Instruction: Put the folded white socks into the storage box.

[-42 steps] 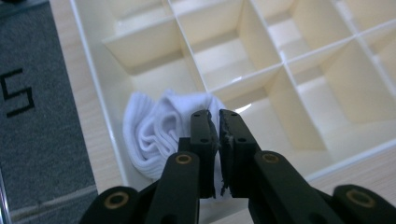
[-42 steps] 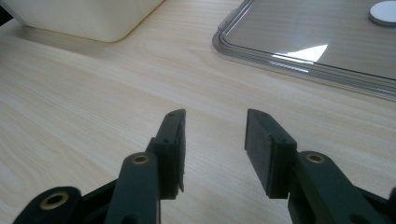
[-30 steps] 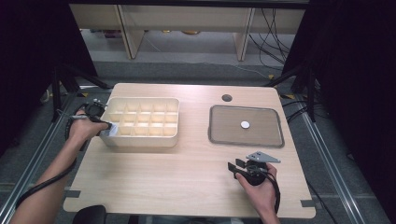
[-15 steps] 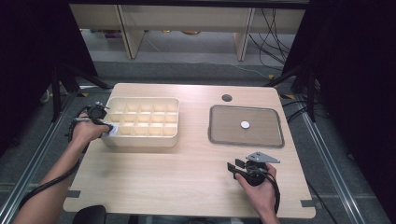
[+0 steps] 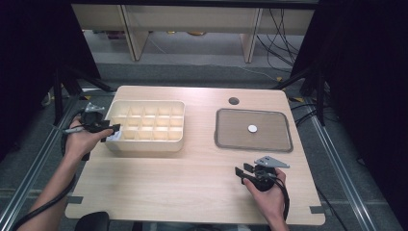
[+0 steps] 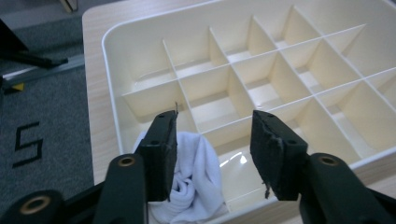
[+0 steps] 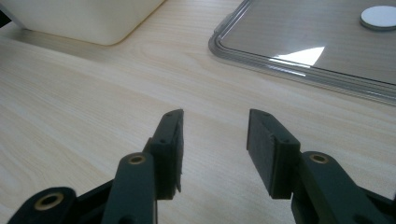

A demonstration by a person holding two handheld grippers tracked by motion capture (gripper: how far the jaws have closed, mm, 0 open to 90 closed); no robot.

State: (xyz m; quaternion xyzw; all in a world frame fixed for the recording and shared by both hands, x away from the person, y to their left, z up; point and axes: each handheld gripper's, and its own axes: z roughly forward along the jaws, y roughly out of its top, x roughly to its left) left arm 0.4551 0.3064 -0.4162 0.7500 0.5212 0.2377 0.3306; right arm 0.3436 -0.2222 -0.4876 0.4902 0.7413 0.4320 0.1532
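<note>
A cream divided box [image 5: 144,126] [image 6: 261,88] stands on the left half of the table. A white bundled cloth [image 6: 194,179] [image 5: 113,137] lies in its near left corner compartment. My left gripper [image 5: 109,130] [image 6: 214,154] hovers open just above that corner, with the cloth below and beside its left jaw. A grey tray [image 5: 253,130] [image 7: 317,46] at the right holds one small white disc [image 5: 252,128] [image 7: 379,16]. Low over bare wood in front of the tray, my right gripper [image 5: 243,172] [image 7: 215,149] stands open and holds nothing.
A round dark hole [image 5: 234,101] sits in the table behind the tray. Bare wood [image 5: 173,183] stretches across the front between the two hands. Dark floor and cables lie past the table's left edge [image 6: 42,112].
The left gripper has drawn slightly back toward the box's left edge, with the cloth left in the corner compartment. The right gripper has hardly moved.
</note>
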